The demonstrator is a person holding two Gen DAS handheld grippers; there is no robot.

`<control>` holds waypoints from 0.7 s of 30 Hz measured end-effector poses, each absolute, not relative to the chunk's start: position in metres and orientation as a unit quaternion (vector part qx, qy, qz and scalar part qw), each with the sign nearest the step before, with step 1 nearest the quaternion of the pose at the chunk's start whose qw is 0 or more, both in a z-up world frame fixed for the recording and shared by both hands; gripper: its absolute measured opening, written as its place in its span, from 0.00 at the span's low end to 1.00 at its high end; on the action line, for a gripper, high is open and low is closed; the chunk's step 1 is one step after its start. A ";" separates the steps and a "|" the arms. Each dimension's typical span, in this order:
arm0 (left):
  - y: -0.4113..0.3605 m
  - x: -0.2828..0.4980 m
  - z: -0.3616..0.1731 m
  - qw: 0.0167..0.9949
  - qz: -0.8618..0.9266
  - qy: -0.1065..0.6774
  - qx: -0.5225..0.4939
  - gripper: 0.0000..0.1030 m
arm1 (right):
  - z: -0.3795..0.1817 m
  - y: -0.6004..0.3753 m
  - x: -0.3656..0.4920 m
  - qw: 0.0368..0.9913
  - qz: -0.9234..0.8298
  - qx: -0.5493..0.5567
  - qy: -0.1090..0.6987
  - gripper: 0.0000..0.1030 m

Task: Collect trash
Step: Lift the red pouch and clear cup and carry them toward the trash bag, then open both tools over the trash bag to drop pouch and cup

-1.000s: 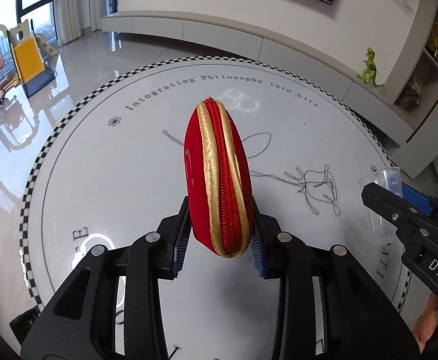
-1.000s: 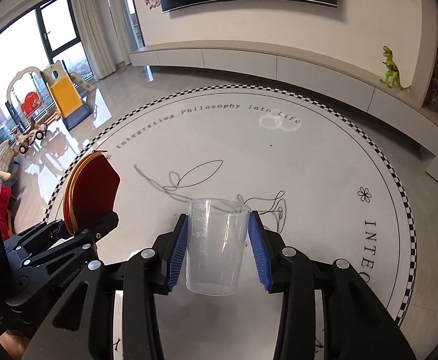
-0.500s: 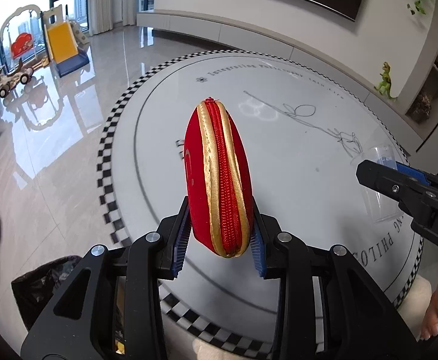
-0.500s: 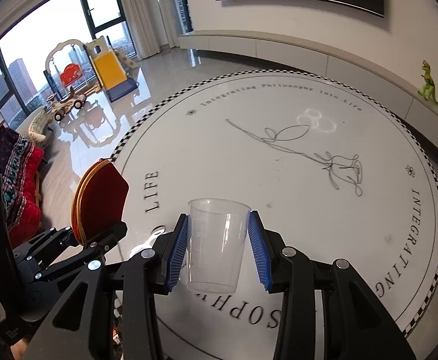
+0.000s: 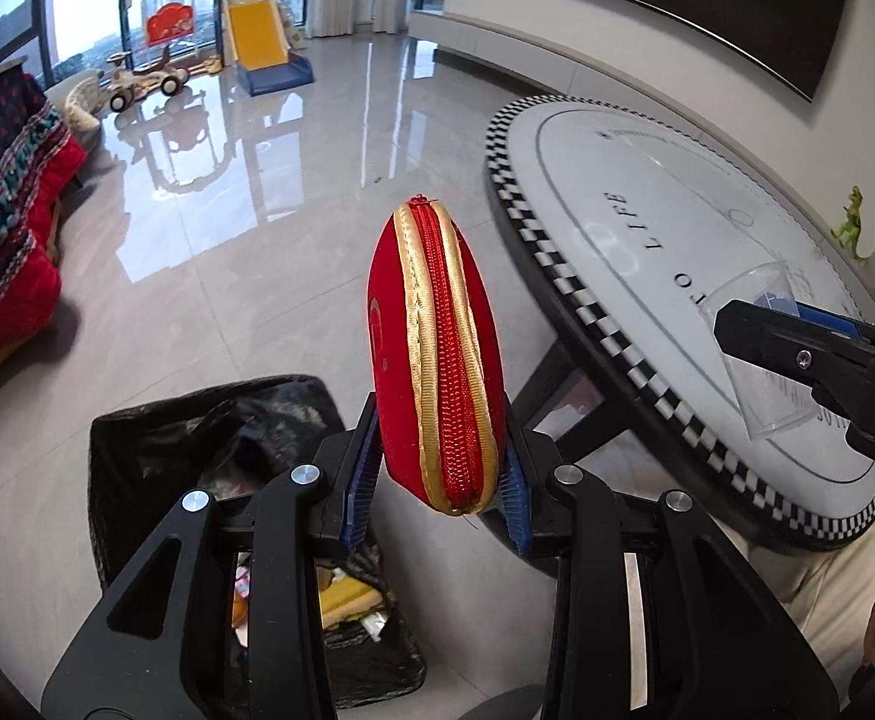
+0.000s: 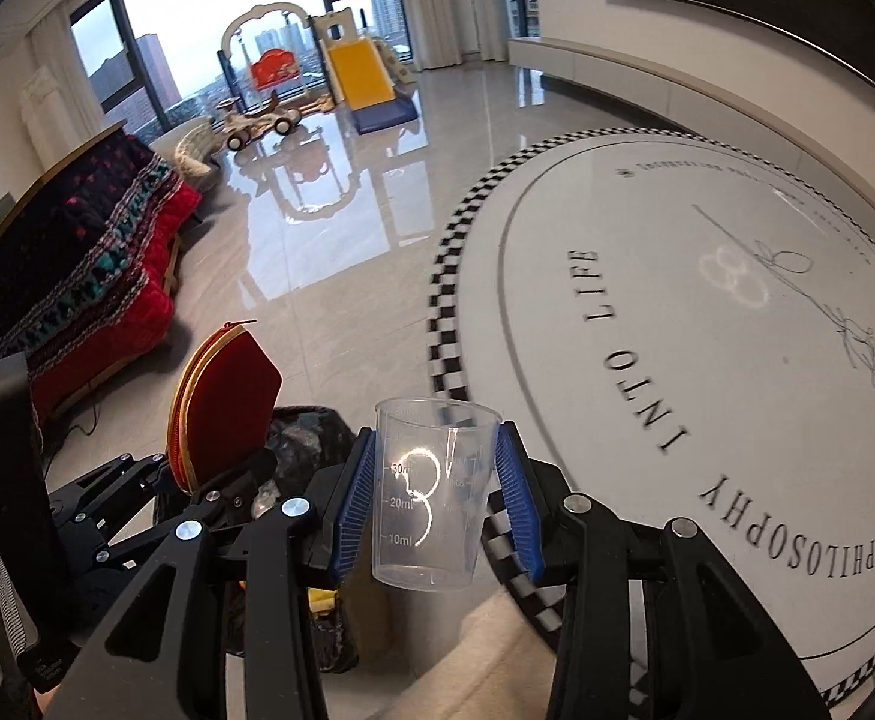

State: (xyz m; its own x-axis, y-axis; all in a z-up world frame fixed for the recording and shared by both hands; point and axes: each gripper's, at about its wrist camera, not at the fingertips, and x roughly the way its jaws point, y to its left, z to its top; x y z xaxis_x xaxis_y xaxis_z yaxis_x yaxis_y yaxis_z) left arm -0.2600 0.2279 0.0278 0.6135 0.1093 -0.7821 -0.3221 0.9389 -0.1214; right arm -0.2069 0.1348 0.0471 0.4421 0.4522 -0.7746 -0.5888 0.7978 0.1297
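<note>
— Between the blue ribbed pads of the left gripper (image 5: 437, 480), what is that?
— A red velvety pouch (image 5: 437, 360), oval, with gold trim and a red zipper along its edge. The pads are clamped on its lower sides, and it stands upright above the near floor.
— And the right gripper (image 6: 434, 510)?
— Its pads squeeze a clear plastic measuring cup (image 6: 431, 498), tapered, with millilitre marks moulded in. It is held upright, mouth up.
— Where does the trash go?
— A black bin bag (image 5: 209, 420) sits open on the glossy tiled floor (image 5: 227, 240), near left, just below the pouch. The plastic is crinkled, and yellow and white scraps show inside.
— What is on the right?
— A round white table (image 6: 707, 360) with a checkered black-and-white rim, printed lettering and a line drawing. The cup hangs near its left edge.
— Far off?
— A red knitted blanket (image 6: 77, 276) at left, and a yellow toy slide (image 6: 365, 72) by the windows.
</note>
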 end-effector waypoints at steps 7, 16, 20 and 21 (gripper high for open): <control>0.279 -0.326 -0.002 0.867 0.180 0.437 -0.158 0.34 | 0.026 0.197 -0.261 0.809 0.376 -0.122 0.436 0.41; 0.316 -0.378 -0.031 0.832 0.254 0.451 -0.200 0.34 | -0.014 0.249 -0.305 0.769 0.413 -0.172 0.457 0.41; 0.333 -0.396 -0.043 0.816 0.276 0.462 -0.211 0.36 | -0.019 0.264 -0.310 0.755 0.425 -0.182 0.464 0.42; 0.335 -0.398 -0.045 0.811 0.278 0.468 -0.215 0.51 | -0.020 0.268 -0.311 0.751 0.426 -0.186 0.469 0.45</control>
